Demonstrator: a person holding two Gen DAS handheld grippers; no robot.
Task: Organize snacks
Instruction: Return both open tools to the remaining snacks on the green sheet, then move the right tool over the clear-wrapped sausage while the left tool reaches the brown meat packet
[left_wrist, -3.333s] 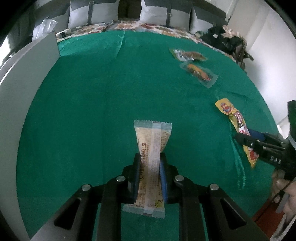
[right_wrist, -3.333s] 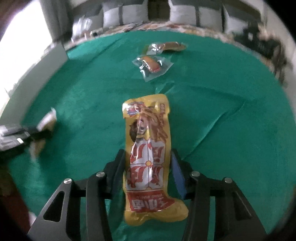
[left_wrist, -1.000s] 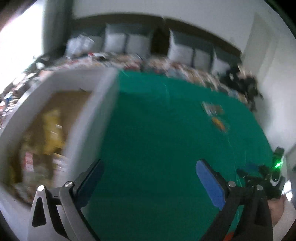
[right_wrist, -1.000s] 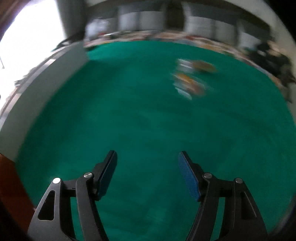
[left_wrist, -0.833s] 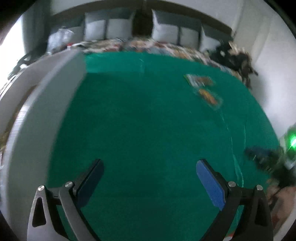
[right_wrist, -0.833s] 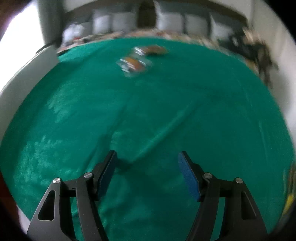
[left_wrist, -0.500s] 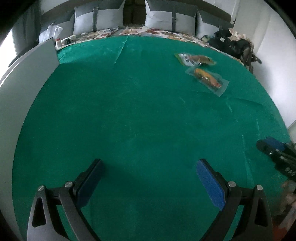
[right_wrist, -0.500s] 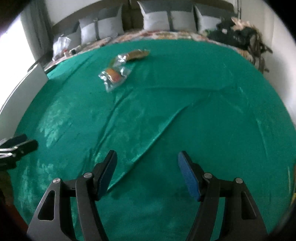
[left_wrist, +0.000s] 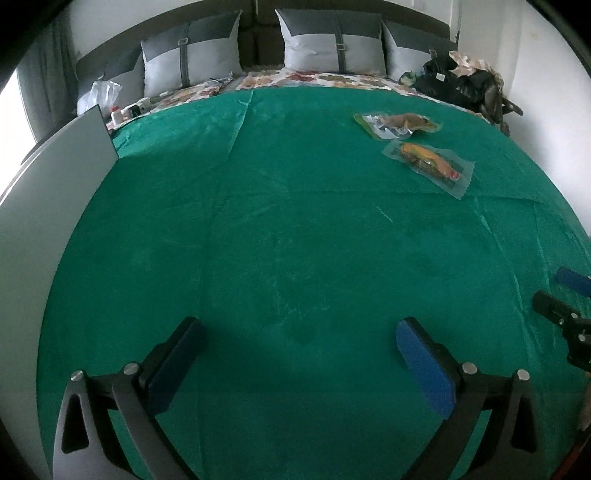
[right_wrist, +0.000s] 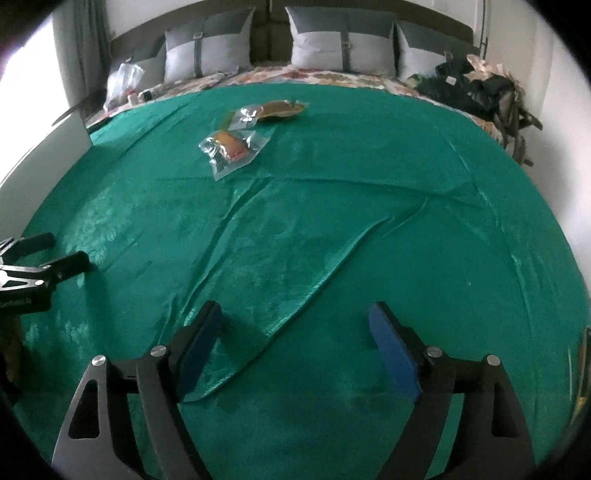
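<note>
Covering the bed, wrinkled green velvet cloth (left_wrist: 295, 221) fills both views. White rigid box wall (left_wrist: 48, 206) stands at the cloth's left edge. Left gripper (left_wrist: 299, 332) hovers over bare cloth, jaws spread wide, nothing between them. Right gripper (right_wrist: 295, 325) over a cloth fold, jaws opening, also empty. Two clear-plastic snack packets lie far up the cloth, near the pillows: orange-filled packet (left_wrist: 430, 162) just beside brown-filled packet (left_wrist: 399, 123).
</note>
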